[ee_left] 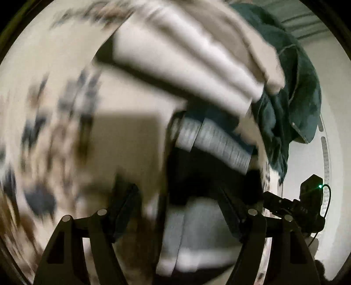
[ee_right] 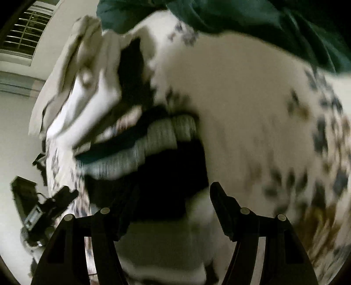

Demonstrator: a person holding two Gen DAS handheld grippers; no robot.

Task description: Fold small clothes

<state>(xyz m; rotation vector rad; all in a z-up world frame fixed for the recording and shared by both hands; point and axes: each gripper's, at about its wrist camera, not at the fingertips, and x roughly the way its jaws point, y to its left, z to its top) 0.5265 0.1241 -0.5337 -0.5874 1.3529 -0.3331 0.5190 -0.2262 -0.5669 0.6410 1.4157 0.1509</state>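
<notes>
Both views are motion-blurred. A small black garment with a grey ribbed waistband [ee_left: 210, 140] lies on a floral bedspread [ee_left: 54, 122]. My left gripper [ee_left: 177, 197] is open, its fingers wide apart over the black cloth and a pale grey patch. In the right wrist view the same waistband [ee_right: 153, 142] and black cloth [ee_right: 166, 179] lie just ahead of my right gripper [ee_right: 173, 197], which is open with nothing between its fingers. The right gripper [ee_left: 307, 203] also shows at the right edge of the left wrist view.
A stack of folded white and beige clothes [ee_left: 186, 57] lies beyond the black garment, with a dark green garment [ee_left: 291, 94] beside it. The green garment [ee_right: 241, 15] and white stack [ee_right: 87, 87] also show in the right view. A window [ee_right: 26, 37] is on the far wall.
</notes>
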